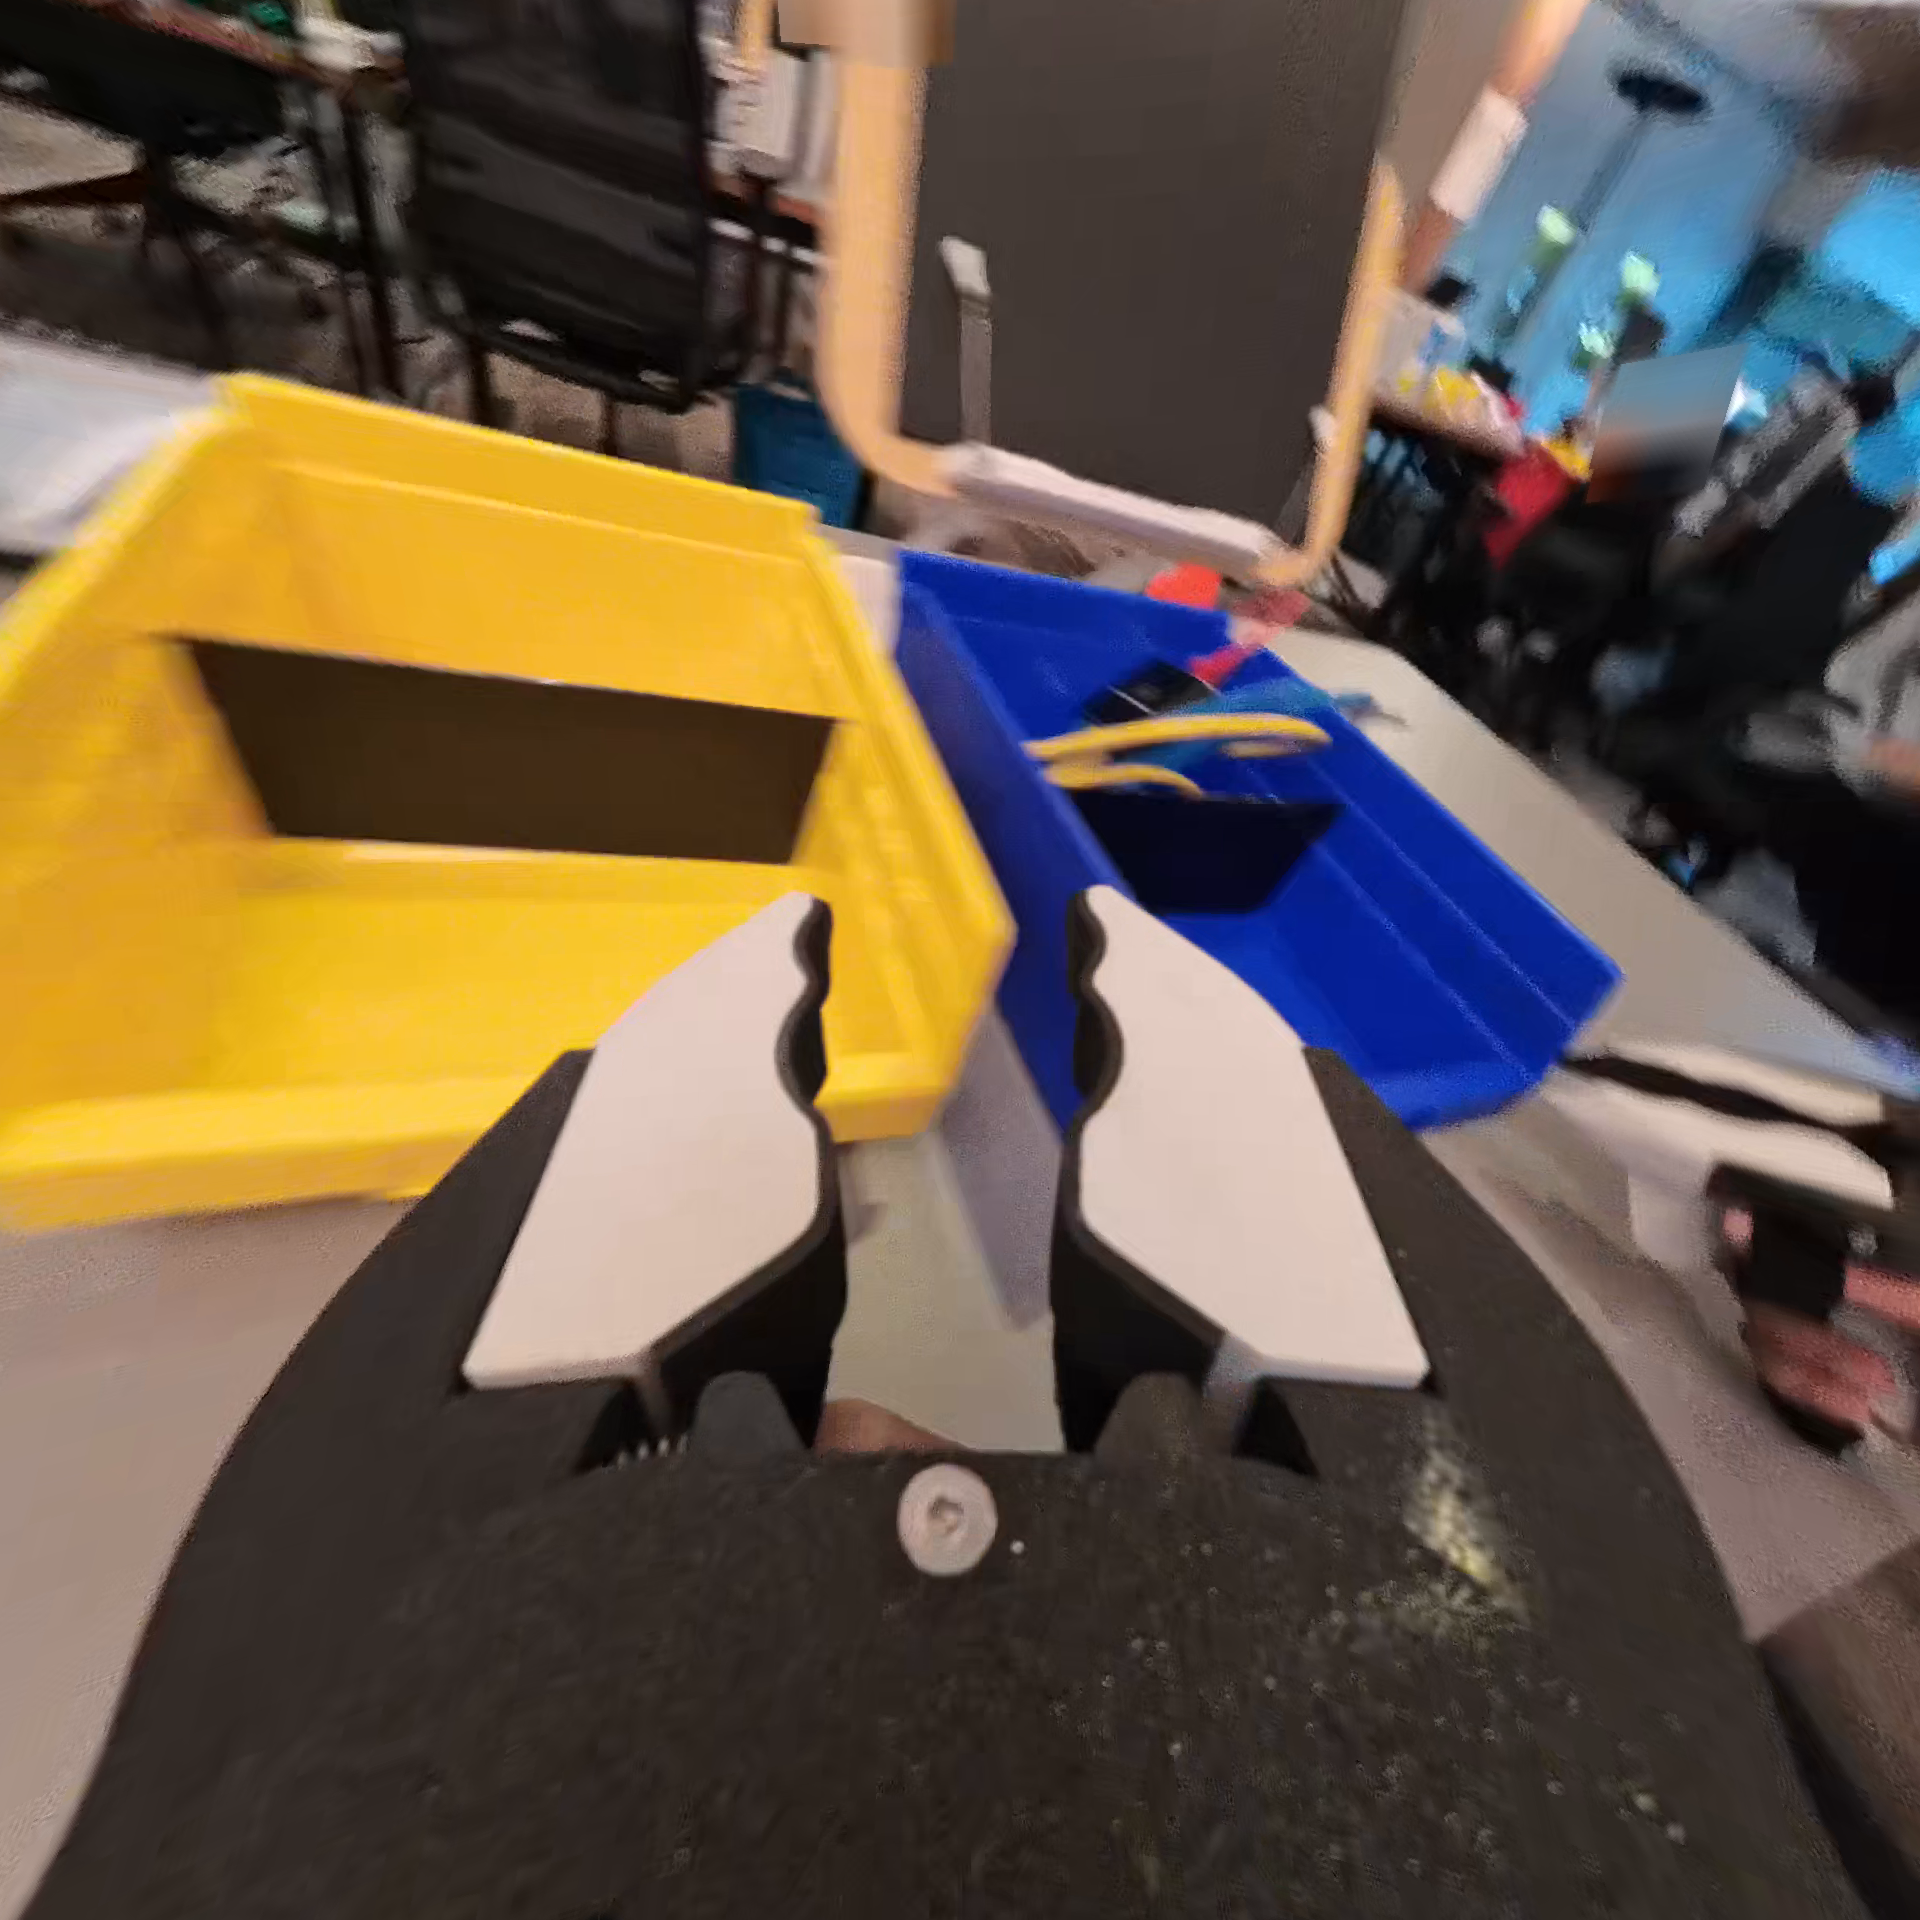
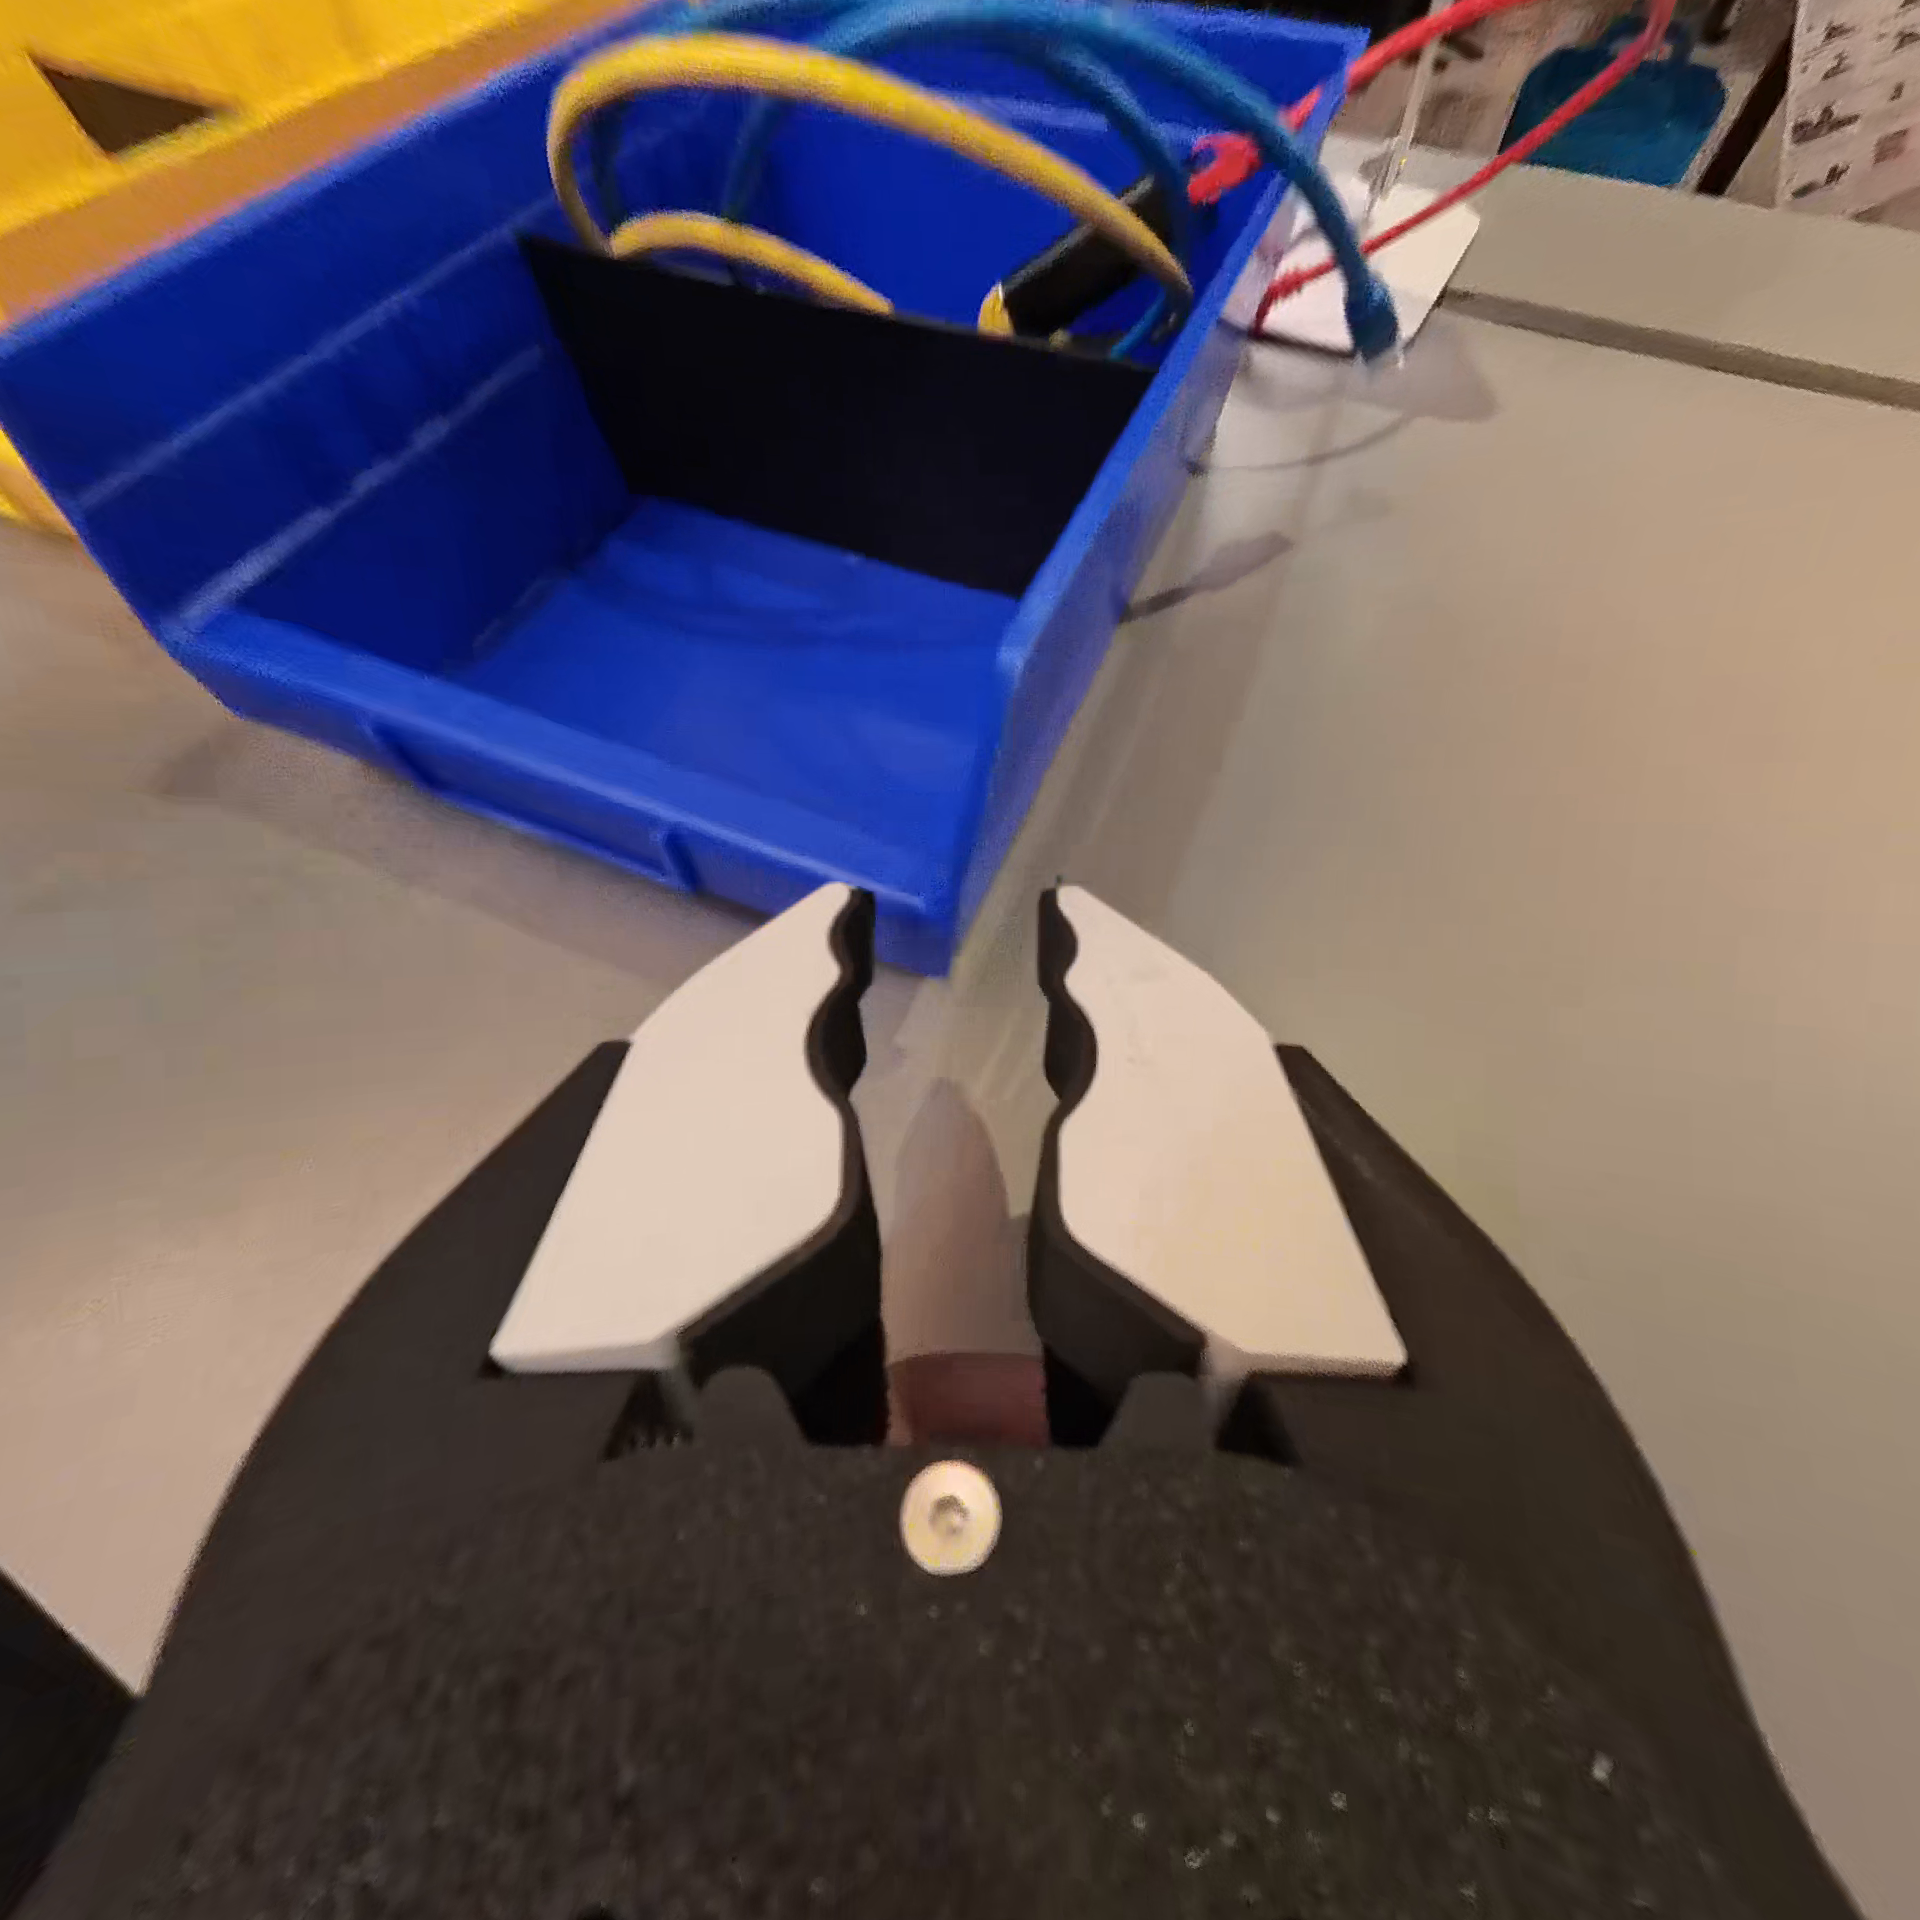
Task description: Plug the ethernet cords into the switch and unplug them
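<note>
A blue bin [image 2: 644, 665] stands on the grey table with a black divider [image 2: 831, 447] across it. Behind the divider lies a black switch [image 2: 1081, 260], with yellow cords [image 2: 831, 94], a blue cord [image 2: 1309, 187] and a red cord [image 2: 1455, 177] looping over the bin's back. The blue cord's end hangs outside the bin. My right gripper [image 2: 951, 935] is open and empty just in front of the bin's near right corner. My left gripper [image 1: 948, 935] is open and empty, in front of the gap between the yellow bin [image 1: 436, 935] and the blue bin [image 1: 1403, 966].
The yellow bin also has a dark divider [image 1: 520, 769]. The other gripper [image 1: 1808, 1288] shows at the right edge of the left wrist view. A white card [image 2: 1361, 270] lies behind the blue bin. Chairs and cluttered desks stand beyond the table [image 2: 1507, 831]. Tip to tip, the grippers are about 30 cm apart.
</note>
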`<state>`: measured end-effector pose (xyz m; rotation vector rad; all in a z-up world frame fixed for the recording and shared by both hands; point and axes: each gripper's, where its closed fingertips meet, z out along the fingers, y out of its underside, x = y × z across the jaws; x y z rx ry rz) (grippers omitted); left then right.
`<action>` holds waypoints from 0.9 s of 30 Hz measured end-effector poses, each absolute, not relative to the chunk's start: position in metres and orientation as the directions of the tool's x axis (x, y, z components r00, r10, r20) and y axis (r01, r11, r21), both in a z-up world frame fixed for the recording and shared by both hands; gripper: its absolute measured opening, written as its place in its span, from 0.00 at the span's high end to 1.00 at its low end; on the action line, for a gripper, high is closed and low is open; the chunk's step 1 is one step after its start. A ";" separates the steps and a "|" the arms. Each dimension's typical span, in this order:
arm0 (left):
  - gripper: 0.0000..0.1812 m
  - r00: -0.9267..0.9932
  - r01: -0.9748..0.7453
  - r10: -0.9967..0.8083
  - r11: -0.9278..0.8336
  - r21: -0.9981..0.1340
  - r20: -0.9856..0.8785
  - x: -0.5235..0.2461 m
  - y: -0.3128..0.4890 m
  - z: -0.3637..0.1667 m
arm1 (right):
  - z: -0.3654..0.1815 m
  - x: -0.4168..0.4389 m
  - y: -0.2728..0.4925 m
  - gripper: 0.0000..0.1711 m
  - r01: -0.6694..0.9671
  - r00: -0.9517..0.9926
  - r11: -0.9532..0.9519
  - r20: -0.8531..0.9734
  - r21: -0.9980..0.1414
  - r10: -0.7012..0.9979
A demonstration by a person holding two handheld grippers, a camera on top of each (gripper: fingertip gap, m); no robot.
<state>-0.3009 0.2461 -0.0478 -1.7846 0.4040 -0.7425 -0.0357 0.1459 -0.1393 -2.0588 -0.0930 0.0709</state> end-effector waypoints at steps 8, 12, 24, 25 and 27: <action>0.72 0.924 -0.084 -0.373 -0.415 -0.906 0.085 -0.458 0.341 -0.100 | -0.151 -0.070 0.141 0.62 0.324 0.944 -0.554 0.226 -0.767 0.240; 0.80 0.896 -0.182 -0.441 -0.464 -0.867 0.048 -0.442 0.367 -0.125 | -0.145 -0.097 0.133 0.71 0.401 0.916 -0.544 0.305 -0.737 0.262; 0.98 0.928 -0.149 -0.367 -0.521 -0.840 0.062 -0.454 0.302 -0.133 | -0.123 -0.249 0.142 0.76 0.300 0.880 -0.388 0.096 -0.871 0.465; 0.98 0.937 -0.138 -0.345 -0.524 -0.841 0.060 -0.458 0.289 -0.133 | -0.123 -0.256 0.149 0.76 0.273 0.888 -0.389 0.074 -0.880 0.455; 0.98 0.950 -0.131 -0.308 -0.525 -0.841 0.044 -0.467 0.265 -0.133 | -0.123 -0.269 0.160 0.76 0.177 0.905 -0.418 -0.020 -0.891 0.426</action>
